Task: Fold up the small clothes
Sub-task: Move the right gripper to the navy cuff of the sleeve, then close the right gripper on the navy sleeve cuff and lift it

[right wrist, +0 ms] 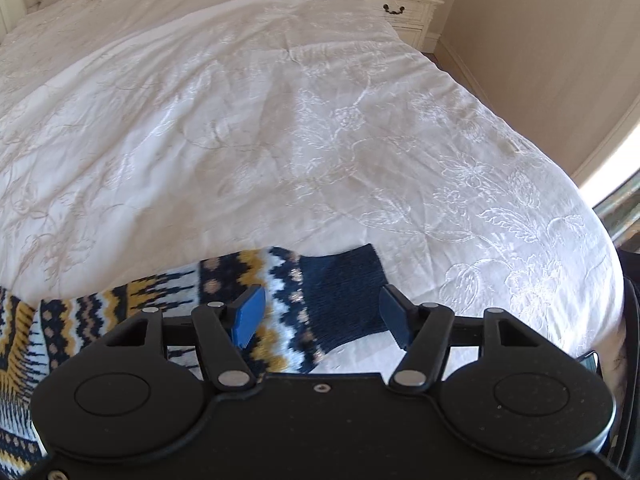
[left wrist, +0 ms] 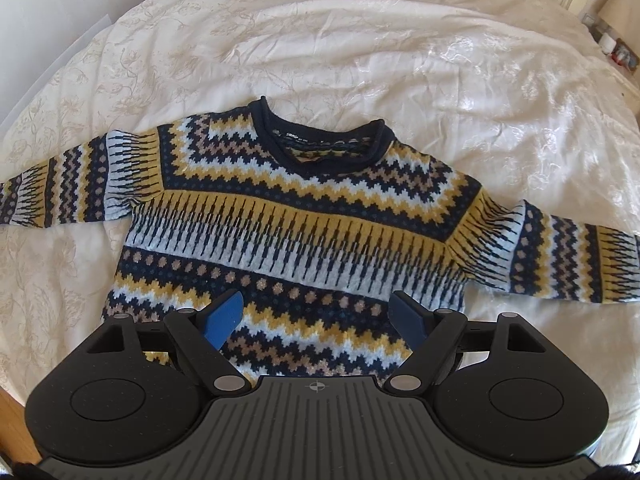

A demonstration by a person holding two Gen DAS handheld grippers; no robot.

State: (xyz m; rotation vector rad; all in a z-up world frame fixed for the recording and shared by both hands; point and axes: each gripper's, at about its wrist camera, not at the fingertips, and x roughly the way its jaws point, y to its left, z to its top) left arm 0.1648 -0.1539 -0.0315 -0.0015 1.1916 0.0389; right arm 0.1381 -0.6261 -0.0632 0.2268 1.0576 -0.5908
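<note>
Spread flat, front up, on the white bedspread (left wrist: 360,40): one patterned sweater (left wrist: 288,216), both sleeves out to the sides, collar (left wrist: 320,140) toward the far end of the bed. Nothing folded yet.

Left gripper (left wrist: 318,318): wide open, hovering over the lower body of the sweater, holding nothing. Right gripper (right wrist: 322,316): wide open too, poised over the navy cuff (right wrist: 340,292) of the right sleeve (right wrist: 224,292), empty.

Likely trouble from here:

- Pinching bedspread along with the cuff. Soft, wrinkled cover right beneath the knit; too deep a bite, and both lifted together.
- Catching only the top layer of the cuff, so the sleeve twisting or opening on the way over.
- Thick, heavy-looking knit slipping from a shallow grip mid-fold, leaving the sleeve bunched across the chest.
- Dragging rather than lifting, and so pulling the whole sweater askew, with no hold yet on the body to anchor it.
- Uneven sleeve fold, hence a lopsided final stack.
</note>
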